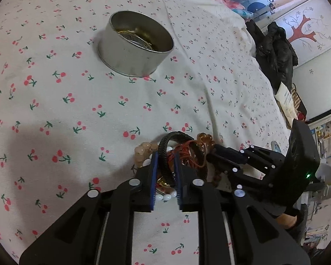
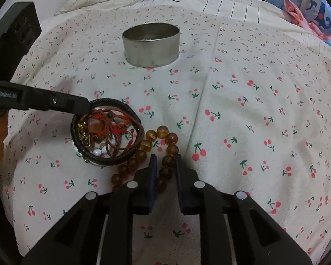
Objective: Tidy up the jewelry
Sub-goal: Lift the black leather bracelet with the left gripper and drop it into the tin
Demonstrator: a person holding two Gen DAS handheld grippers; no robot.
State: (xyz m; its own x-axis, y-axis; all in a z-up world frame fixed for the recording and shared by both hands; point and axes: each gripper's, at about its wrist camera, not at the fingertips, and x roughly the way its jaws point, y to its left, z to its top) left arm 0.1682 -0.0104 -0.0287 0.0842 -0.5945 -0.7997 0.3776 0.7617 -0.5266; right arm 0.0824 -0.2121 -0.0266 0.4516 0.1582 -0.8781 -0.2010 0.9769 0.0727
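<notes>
A round metal tin (image 1: 135, 46) stands on the cherry-print sheet; it holds some gold and silver jewelry, and it also shows in the right wrist view (image 2: 151, 44). A pile of bracelets (image 2: 106, 132) lies nearer. My left gripper (image 1: 165, 158) is closed around a black braided bracelet (image 1: 163, 154) in that pile; its finger (image 2: 55, 102) reaches the pile from the left. My right gripper (image 2: 165, 159) is closed around an amber bead bracelet (image 2: 165, 141) beside the pile; it enters the left wrist view from the right (image 1: 222, 152).
The sheet (image 1: 77, 101) covers a bed. Dark clothing (image 1: 275, 53) and paper items lie past its right edge. Striped and patterned bedding (image 2: 231, 6) is bunched at the far side.
</notes>
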